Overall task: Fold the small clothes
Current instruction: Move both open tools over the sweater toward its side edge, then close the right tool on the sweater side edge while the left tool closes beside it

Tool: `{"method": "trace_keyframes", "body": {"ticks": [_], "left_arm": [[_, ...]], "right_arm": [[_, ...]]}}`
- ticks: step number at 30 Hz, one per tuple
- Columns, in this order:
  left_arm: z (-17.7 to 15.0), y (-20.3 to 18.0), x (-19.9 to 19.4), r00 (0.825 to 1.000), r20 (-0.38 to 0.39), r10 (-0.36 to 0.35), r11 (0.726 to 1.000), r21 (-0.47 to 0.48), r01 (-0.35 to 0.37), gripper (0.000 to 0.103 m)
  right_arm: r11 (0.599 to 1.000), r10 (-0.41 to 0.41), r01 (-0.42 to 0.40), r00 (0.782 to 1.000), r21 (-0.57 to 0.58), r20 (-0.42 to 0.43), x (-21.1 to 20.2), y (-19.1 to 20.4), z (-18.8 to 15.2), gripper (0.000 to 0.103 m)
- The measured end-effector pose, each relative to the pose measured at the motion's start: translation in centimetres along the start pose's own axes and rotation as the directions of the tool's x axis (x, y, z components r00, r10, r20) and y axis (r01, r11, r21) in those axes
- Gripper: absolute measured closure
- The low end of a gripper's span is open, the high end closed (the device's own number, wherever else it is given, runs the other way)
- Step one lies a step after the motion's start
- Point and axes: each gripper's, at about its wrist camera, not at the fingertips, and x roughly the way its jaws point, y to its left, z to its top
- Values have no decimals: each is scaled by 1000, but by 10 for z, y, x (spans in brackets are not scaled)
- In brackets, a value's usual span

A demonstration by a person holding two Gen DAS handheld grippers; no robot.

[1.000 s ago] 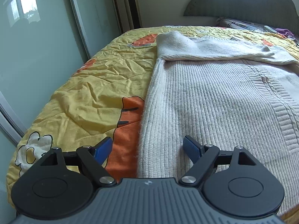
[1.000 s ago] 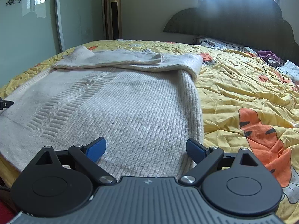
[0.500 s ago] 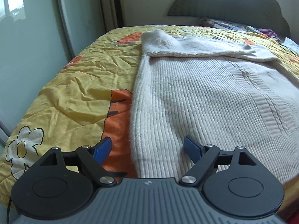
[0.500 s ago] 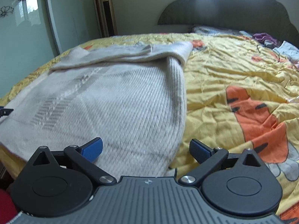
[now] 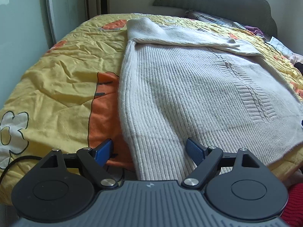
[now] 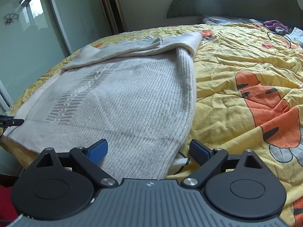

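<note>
A cream ribbed knit sweater (image 5: 189, 87) lies flat on the bed, its sleeves folded across the far end. It also shows in the right wrist view (image 6: 121, 98). My left gripper (image 5: 149, 149) is open, its blue pads on either side of the sweater's near left hem corner. My right gripper (image 6: 148, 148) is open around the near right hem corner. The left gripper's tip (image 6: 11, 122) shows at the left edge of the right wrist view.
The bed has a yellow quilt (image 5: 56, 79) with orange and white cartoon prints, also seen in the right wrist view (image 6: 246, 75). A dark headboard (image 6: 236, 1) stands at the far end. Glass wardrobe doors (image 6: 34, 28) run along the left. Clothes and a cable (image 6: 278, 30) lie far right.
Both grippers have drawn back and lowered to the near hem, so the hem corners now lie between the open jaws. The sweater has not moved.
</note>
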Motion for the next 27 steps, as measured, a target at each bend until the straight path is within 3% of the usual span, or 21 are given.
{"method": "trace_keyframes", "body": {"ticks": [6, 11, 17, 20, 23, 24, 25, 27], "left_arm": [[-1, 7, -4, 997, -19, -71, 997, -21, 71, 17], [-1, -5, -4, 992, -21, -124, 992, 6, 124, 17], [0, -26, 3, 994, 14, -108, 994, 32, 107, 17], [-1, -29, 4, 995, 17, -94, 994, 52, 93, 18], [-3, -25, 0, 996, 30, -82, 995, 51, 81, 35], [-3, -23, -1, 996, 31, -87, 995, 46, 85, 47], [-2, -21, -2, 995, 30, -98, 995, 34, 97, 54], [0, -17, -3, 991, 21, -134, 991, 1, 134, 81]], "right_arm": [[997, 55, -54, 998, 55, -16, -7, -10, 0, 16], [974, 202, -200, 979, 106, -11, -9, -12, -3, 23], [926, 333, -331, 943, 181, 17, 11, -1, 0, 30], [940, 319, -318, 948, 127, 8, 18, 13, 4, 38], [956, 273, -271, 962, 117, -5, 14, 10, 3, 66], [960, 253, -250, 967, 127, -8, 13, 5, 1, 81], [961, 242, -239, 970, 140, -9, 11, 1, 0, 85], [955, 255, -251, 967, 159, -7, 10, -5, -4, 86]]}}
